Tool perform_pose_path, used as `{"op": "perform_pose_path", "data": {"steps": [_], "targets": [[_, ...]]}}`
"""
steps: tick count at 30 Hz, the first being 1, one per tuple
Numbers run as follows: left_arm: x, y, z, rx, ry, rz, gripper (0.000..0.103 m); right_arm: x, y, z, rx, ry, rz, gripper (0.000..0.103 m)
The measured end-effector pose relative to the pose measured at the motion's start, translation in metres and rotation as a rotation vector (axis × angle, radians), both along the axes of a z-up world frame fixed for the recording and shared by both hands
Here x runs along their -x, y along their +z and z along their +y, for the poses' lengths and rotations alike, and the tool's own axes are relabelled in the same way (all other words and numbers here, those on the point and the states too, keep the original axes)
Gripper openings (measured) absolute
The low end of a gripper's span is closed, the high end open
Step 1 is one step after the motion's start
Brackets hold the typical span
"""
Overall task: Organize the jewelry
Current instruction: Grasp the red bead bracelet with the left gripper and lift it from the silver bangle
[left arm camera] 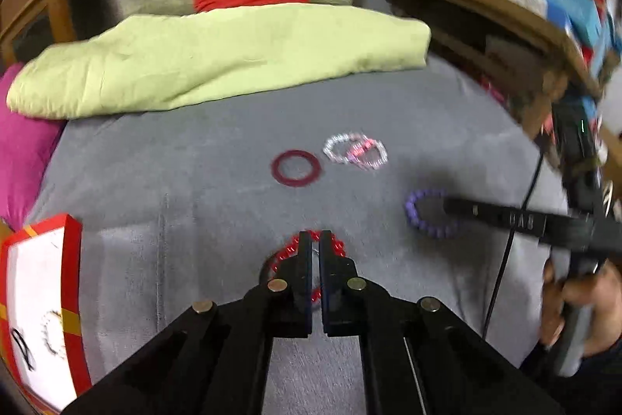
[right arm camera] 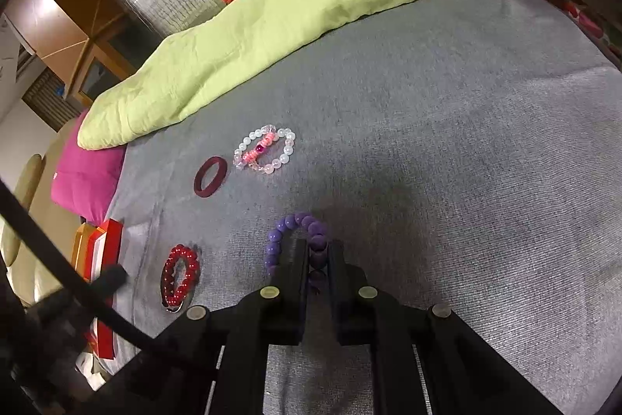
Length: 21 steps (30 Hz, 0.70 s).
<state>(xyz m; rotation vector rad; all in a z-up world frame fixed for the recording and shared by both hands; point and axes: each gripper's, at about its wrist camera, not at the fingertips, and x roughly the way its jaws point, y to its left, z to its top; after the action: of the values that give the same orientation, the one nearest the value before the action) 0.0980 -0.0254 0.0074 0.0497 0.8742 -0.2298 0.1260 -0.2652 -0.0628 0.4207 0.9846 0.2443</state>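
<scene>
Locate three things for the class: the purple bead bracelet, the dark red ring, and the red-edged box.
purple bead bracelet [right arm camera: 280, 229]: right wrist view, beads on its upper left arc.
dark red ring [left arm camera: 297, 168]: left wrist view, its lower band.
red-edged box [left arm camera: 37, 271]: left wrist view, white inside.

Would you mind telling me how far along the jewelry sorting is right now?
Early. The red-edged box already holds a pale bead bracelet. The left tool pinches the red bracelet; the right tool pinches the purple bracelet. The maroon ring and clear-pink bracelets remain on the grey blanket.
</scene>
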Motion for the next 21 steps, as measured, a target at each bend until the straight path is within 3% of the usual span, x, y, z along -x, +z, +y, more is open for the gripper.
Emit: {"op": "perform_pose_path", "data": {"steps": [3,4,5,7,8,10,11,12,13,16,21], "targets": [[-0.001,-0.011,0.000,-0.001,-0.015,0.044,0.005,0.000,-0.001,-0.001,-0.003,-0.001,0.003,0.010],[-0.001,-0.017,-0.004,-0.009,-0.027,0.069,0.018,0.000,-0.001,0.000,-0.002,0.001,0.004,0.010],[-0.001,-0.022,-0.010,-0.028,-0.036,0.081,0.044,0.000,-0.001,0.001,0.000,0.004,0.004,0.010],[0.003,-0.026,-0.025,-0.093,-0.045,0.048,0.067,0.000,-0.001,0.002,0.002,0.009,0.004,0.010],[0.003,-0.027,-0.033,-0.116,-0.054,0.029,0.068,0.000,-0.002,0.002,0.002,0.010,0.006,0.010],[-0.002,-0.035,-0.047,-0.166,-0.080,0.056,0.067,-0.001,-0.002,0.001,-0.001,0.006,0.009,0.010],[-0.004,-0.040,-0.053,-0.207,-0.084,0.063,0.060,-0.001,-0.002,0.000,-0.004,0.003,0.009,0.010],[-0.008,-0.045,-0.056,-0.235,-0.089,0.065,0.048,-0.001,-0.002,0.000,-0.007,0.002,0.008,0.010],[-0.011,-0.050,-0.058,-0.257,-0.092,0.081,0.013,-0.002,-0.002,0.000,-0.009,0.003,0.007,0.010],[-0.015,-0.053,-0.052,-0.247,-0.091,0.098,0.009,-0.002,-0.002,0.000,-0.013,0.006,0.005,0.010],[-0.009,-0.018,-0.034,-0.122,-0.091,0.039,0.009,-0.002,-0.002,-0.001,-0.018,0.003,0.000,0.010]]}}
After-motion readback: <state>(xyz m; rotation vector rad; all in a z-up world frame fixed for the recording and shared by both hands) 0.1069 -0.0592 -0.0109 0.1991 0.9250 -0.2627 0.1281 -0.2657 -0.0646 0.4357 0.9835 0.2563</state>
